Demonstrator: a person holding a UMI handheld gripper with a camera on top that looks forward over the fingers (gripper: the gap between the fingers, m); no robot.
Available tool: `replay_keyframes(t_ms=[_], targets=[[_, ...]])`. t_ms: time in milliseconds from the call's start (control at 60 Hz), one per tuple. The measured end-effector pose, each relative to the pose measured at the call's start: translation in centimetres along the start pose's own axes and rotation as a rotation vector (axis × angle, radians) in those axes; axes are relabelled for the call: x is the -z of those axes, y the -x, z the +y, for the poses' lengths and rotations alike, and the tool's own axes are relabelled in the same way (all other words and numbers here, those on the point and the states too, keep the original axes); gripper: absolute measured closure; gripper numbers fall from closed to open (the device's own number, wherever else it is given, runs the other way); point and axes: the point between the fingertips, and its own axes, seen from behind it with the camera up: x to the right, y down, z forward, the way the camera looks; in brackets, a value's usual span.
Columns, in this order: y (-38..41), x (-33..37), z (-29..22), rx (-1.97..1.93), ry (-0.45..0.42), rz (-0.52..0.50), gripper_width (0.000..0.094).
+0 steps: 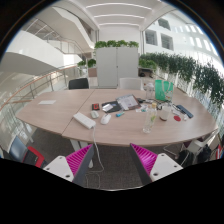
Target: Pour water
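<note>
My gripper [112, 160] is open and empty, its two pink-padded fingers [80, 159] spread wide over the grey floor, well short of the table. A long wooden table [60, 108] stands beyond the fingers. On it, ahead and to the right, a small clear cup [148, 122] and what looks like a clear bottle [155, 108] stand among other items. A green container [163, 90] stands further back on the right.
The table also holds a white box [84, 120], papers and a dark tablet-like thing [127, 102] near the middle. A white cabinet [116, 66] with plants on top stands behind. A chair [78, 84] is at the far side. A red stool [32, 156] is at the near left.
</note>
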Motion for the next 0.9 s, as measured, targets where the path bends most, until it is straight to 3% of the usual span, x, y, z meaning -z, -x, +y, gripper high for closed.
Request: replay_keyframes(t_ms=[233,417,717,900], targets=[[-2.7,-2.8,0.1,0.004,-0.021,0.030,0.0112],[-8.3,-8.0,-1.2,0.034,-0.137,0.069,0.0114],[-20.6,-24.5,-4.6,0.025,-0.372,0.170,0.0114],[-25.1,-33.6,-5.7,0.002,-0.411,0.176,0.0112]])
